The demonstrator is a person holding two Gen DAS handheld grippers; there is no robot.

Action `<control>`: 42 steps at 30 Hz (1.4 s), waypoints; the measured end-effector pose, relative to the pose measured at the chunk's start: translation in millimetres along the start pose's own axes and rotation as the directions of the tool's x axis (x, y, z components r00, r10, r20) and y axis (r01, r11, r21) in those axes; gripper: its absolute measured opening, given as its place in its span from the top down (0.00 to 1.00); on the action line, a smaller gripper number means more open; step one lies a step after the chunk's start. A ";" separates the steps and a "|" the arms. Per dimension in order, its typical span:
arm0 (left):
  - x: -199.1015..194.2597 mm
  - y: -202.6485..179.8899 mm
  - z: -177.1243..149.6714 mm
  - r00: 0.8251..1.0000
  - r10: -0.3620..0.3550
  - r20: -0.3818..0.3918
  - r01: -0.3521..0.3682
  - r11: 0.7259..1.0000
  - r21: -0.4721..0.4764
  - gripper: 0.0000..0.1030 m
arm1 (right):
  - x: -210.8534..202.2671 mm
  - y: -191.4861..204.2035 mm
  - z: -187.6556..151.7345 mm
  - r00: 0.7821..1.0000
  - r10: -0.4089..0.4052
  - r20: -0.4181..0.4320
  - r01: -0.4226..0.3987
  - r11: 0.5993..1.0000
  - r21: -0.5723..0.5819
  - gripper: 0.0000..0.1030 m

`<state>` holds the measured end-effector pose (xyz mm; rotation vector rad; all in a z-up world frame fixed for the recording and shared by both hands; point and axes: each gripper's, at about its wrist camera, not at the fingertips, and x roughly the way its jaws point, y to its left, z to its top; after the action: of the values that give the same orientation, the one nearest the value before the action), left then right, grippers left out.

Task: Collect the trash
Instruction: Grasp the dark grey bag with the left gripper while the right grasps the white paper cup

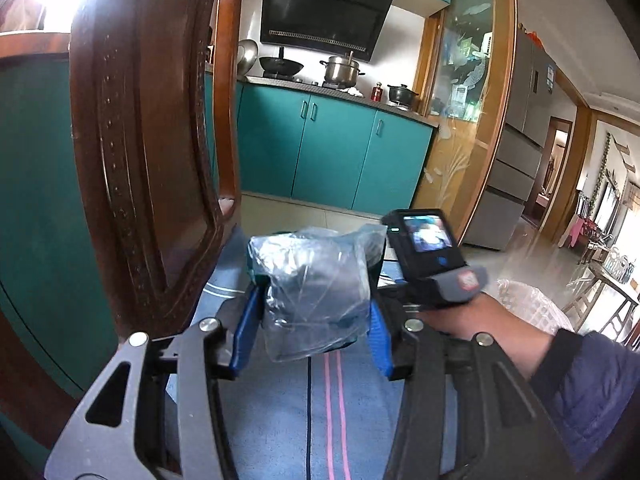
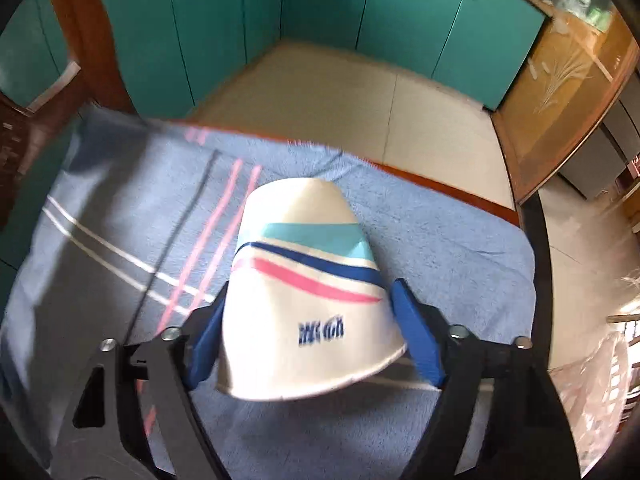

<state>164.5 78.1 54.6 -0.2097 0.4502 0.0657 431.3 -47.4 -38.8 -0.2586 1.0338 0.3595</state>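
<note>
A blue towel (image 2: 420,248) with pink and white stripes covers a table with a red-brown edge (image 2: 440,188). Behind stand teal base cabinets (image 1: 332,152) on a pale tiled floor (image 2: 340,96). On the counter: a black wok (image 1: 281,65), a steel pot (image 1: 341,70), a small dark pot (image 1: 401,93). Above hangs a black range hood (image 1: 324,20). A carved wooden chair back (image 1: 152,128) stands at left.
</note>
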 end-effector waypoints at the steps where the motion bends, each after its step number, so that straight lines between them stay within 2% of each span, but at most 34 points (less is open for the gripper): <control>1: 2.4 0.2 1.5 1.000 0.001 -0.004 -0.001 1.000 -0.005 0.53 | -15.4 -2.4 -8.6 0.999 0.010 0.034 -0.010 1.000 0.018 0.31; 4: 6.2 -2.8 3.5 1.000 -0.012 -0.018 0.012 1.000 -0.003 0.53 | -67.9 -7.3 -36.3 0.988 0.055 0.146 -0.063 0.997 0.049 0.31; 7: 7.6 -11.6 0.6 0.999 -0.015 -0.029 0.015 0.999 0.029 0.53 | -138.7 -13.8 -84.3 0.956 0.084 0.280 -0.107 0.992 0.067 0.31; 10: 7.6 -21.2 -3.4 0.999 -0.028 -0.044 0.030 0.998 0.048 0.52 | -180.1 -24.5 -125.5 0.929 0.106 0.355 -0.156 0.981 0.115 0.30; 12: 9.1 -26.6 -4.1 0.998 -0.036 -0.051 0.039 0.998 0.055 0.52 | -191.0 -33.2 -148.9 0.914 0.127 0.385 -0.204 0.965 0.165 0.30; 16: 12.0 -38.4 -9.8 0.997 -0.039 -0.068 0.044 0.996 0.082 0.52 | -182.4 -43.2 -175.6 0.908 0.140 0.394 -0.239 0.947 0.215 0.30; 21: 18.4 -43.9 -15.6 0.994 -0.048 -0.101 0.057 0.995 0.087 0.52 | -177.8 -37.8 -174.2 0.911 0.110 0.397 -0.201 0.960 0.194 0.30; 42: 16.8 -37.3 -22.2 0.993 -0.035 -0.114 0.047 0.994 0.100 0.51 | -174.5 -28.1 -175.5 0.919 0.123 0.375 -0.199 0.965 0.170 0.29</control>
<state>174.2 37.2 34.7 -0.1218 0.5598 -0.0096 224.1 -168.1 28.4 0.0813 0.7201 0.4286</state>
